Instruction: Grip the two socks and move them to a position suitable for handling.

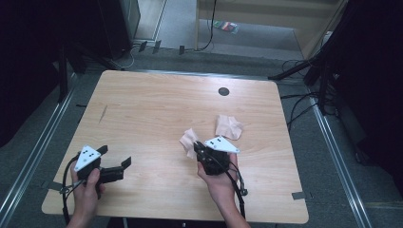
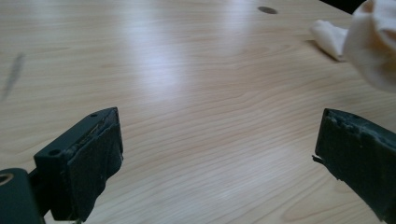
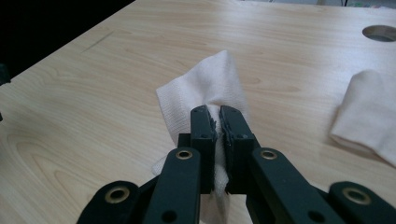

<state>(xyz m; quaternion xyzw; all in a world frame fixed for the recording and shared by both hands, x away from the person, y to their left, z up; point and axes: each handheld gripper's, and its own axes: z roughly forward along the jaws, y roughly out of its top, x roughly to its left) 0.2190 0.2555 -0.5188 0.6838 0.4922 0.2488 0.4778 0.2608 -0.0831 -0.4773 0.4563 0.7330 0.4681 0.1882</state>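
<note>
Table (image 1: 157, 109): We see a pale wooden tabletop with rounded corners, standing on a grey floor with dark surroundings. A small round dark hole (image 1: 224, 91) sits near its far edge, and a short dark streak (image 1: 103, 113) marks the wood toward the far left.

Person: We see two forearms coming in from the near edge, each hand holding a black gripper with a grey three-cornered plate on top.

Left gripper (image 1: 115, 162): It is at the near left corner of the table, well apart from both cloths. In the left gripper view its two black jaws stand wide apart with bare wood between them, so we read it as released and holding nothing.

Right gripper (image 1: 196, 151): It is right of the table's middle, toward the near edge. In the right gripper view its two jaws are clenched together on a fold of cloth.

Held cloth (image 3: 205, 88): We see a pale cream, finely ribbed cloth pinched between the right jaws. It bunches up above the jaw tips and some of it shows below them. In the high view it appears just left of the right gripper's tip.

Second cloth (image 1: 228, 127): A similar pale cloth lies crumpled on the table just beyond the right gripper, apart from the held one. We cannot tell whether it touches the gripper.

Cables: A dark cable trails from each gripper back toward the near edge.
</note>
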